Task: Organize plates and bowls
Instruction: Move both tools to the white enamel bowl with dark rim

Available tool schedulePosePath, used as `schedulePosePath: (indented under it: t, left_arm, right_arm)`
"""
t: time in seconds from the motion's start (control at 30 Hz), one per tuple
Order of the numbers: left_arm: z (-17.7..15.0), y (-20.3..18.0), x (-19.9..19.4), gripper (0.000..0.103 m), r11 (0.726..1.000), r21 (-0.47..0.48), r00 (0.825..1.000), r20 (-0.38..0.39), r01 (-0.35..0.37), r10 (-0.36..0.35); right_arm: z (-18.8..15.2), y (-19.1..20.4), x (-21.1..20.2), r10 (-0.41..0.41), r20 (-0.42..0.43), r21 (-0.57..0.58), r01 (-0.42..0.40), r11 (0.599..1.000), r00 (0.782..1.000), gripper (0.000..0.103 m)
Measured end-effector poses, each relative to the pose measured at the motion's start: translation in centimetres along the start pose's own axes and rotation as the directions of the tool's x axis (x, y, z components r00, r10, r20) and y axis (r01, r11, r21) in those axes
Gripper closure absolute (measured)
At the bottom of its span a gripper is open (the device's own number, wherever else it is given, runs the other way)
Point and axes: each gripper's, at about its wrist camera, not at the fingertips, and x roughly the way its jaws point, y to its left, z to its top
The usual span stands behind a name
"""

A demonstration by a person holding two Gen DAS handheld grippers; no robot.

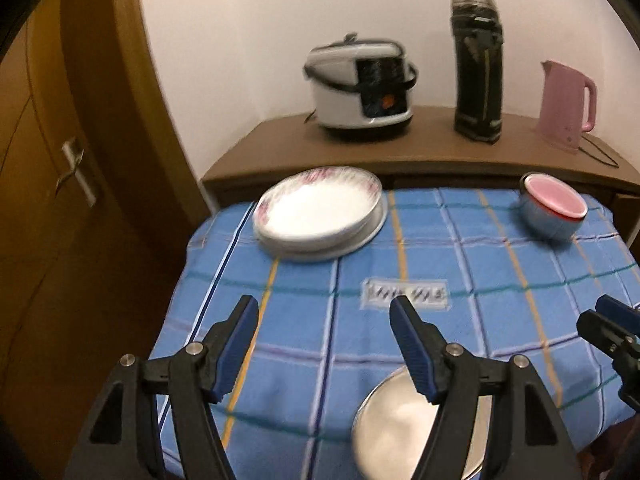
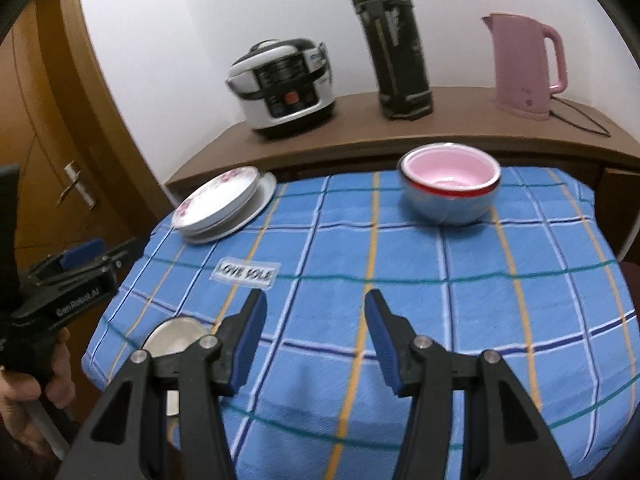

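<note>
A stack of white plates (image 1: 320,212) with pink flower rims sits at the far left of the blue checked tablecloth (image 1: 460,248); the right wrist view shows the same plate stack (image 2: 224,204). At the far right stand nested bowls (image 1: 554,208), pink inside and blue outside, which the right wrist view shows as bowls (image 2: 450,188) straight ahead. A metal dish (image 1: 400,420) lies at the near edge, under my left gripper's right finger. My left gripper (image 1: 325,306) is open and empty above the cloth. My right gripper (image 2: 316,300) is open and empty too, with the metal dish (image 2: 172,336) to its left.
A brown sideboard (image 2: 360,136) behind the table carries a white rice cooker (image 2: 284,88), a dark flask (image 2: 394,44) and a pink kettle (image 2: 524,64) with its cord. A wooden door (image 1: 60,160) with a handle stands left of the table. A hand (image 2: 24,400) holds the left gripper's grip.
</note>
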Motion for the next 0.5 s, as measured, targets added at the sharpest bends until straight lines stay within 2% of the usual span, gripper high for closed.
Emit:
schedulePosePath:
  t: [0.2, 0.43, 0.5]
  left_arm:
    - [-2.4, 2.1, 0.3, 0.033, 0.995, -0.056, 0.994, -0.059, 0.083, -0.087]
    - [-3.9, 0.8, 0.6, 0.033, 0.992, 0.02, 0.989, -0.08, 0.123, -0.121]
    - [-4.2, 0.7, 0.5, 0.033, 0.991, 0.032, 0.989, -0.08, 0.127, -0.124]
  right_arm:
    - [-1.7, 3.1, 1.0, 0.078, -0.062, -0.039, -0.08, 0.996, 0.995, 0.046]
    - [-3.5, 5.8, 2.2, 0.097, -0.119, -0.078, -0.107, 0.991, 0.988, 0.046]
    - [-4.0, 6.4, 2.4, 0.093, -0.133, -0.091, -0.105, 0.99, 0.987, 0.051]
